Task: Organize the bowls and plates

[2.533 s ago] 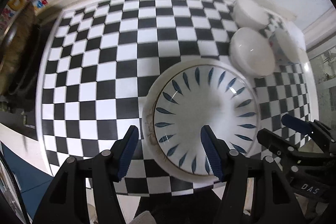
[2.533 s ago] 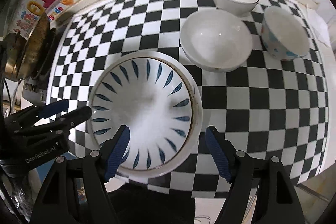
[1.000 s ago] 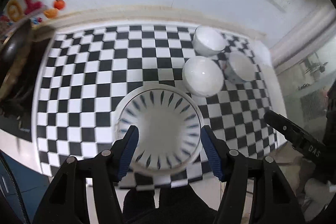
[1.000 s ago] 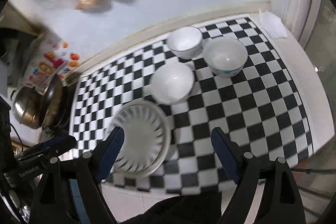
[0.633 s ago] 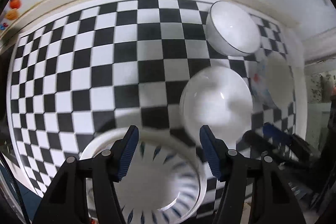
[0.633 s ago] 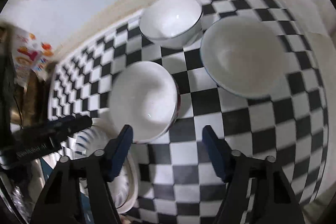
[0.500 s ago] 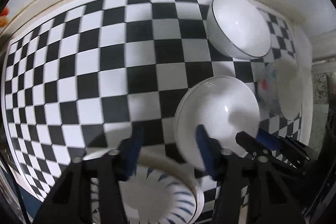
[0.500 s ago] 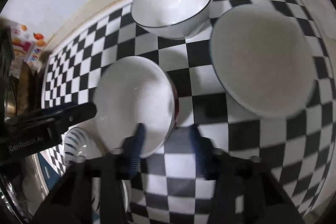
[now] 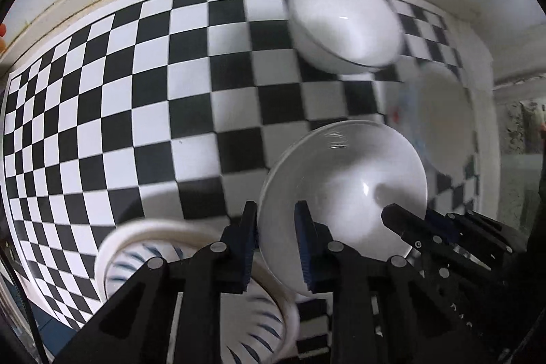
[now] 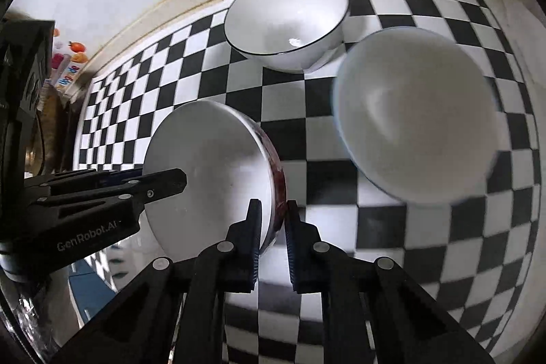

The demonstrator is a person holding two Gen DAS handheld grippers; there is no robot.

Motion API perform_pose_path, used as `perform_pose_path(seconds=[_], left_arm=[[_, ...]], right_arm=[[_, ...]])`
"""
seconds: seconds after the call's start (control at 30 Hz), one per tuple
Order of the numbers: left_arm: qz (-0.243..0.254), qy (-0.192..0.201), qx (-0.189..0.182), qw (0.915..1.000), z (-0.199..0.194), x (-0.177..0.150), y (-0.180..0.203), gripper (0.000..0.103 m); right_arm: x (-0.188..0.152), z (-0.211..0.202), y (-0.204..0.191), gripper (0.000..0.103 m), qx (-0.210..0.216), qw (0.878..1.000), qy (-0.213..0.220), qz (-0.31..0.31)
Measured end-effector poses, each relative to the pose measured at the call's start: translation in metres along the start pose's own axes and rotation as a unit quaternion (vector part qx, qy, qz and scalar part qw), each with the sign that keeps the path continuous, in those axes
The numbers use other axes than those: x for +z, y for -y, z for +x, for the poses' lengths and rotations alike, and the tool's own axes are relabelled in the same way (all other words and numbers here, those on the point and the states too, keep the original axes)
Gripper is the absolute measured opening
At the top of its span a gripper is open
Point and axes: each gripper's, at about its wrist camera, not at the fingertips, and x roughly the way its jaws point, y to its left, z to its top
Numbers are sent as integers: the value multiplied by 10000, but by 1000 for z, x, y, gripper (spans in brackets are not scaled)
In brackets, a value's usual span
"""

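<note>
- The surface (image 9: 143,84) is a black-and-white chequered counter, with a pale wall and a cream edge strip along its far side.
- A blue-leaf plate (image 9: 143,258) lies at the near left edge, partly under the left gripper's arms.
- A plain white bowl (image 9: 344,193) sits just right of the plate; both grippers have it by the rim.
- The left gripper (image 9: 275,227) is nearly closed, its pads pinching the near-left rim.
- The right gripper (image 10: 273,224) is likewise nearly closed on the opposite rim, where a dark red outer pattern shows.
- A black-rimmed bowl (image 10: 286,19) stands far, and a pale blue-edged bowl (image 10: 416,115) to the right, near each other.
- Risk, as I judge it: thin glazed rim and narrow pads, so uneven lifting could tip the bowl, let it slip, or knock the plate.
</note>
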Motion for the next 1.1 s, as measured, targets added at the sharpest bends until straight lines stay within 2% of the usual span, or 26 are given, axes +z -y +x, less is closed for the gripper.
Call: perform_pose_path(seconds=[0.13,0.2,0.4,0.87,1.1], left_arm=[[103,0,-206,9997,-13,-25,16,20],[158,-25,-256,9995,-17,-22,20,20],[285,-267,-334,9987,10,-37,58,20],[537,-676,-203,9961,52,-61,84,20],[555,-647,-192,9962,51,-61,83,20]], right_arm=[[-24,-29,10,15,38,10000,41,11],[-37,-40,18,15,21,10000,26,50],[-67,-54,48,15,-89,9998,-38,194],[-92,-33,91,15,-215,9979,-323,513],[-92,-27,94,15,-199,9974,-397,564]])
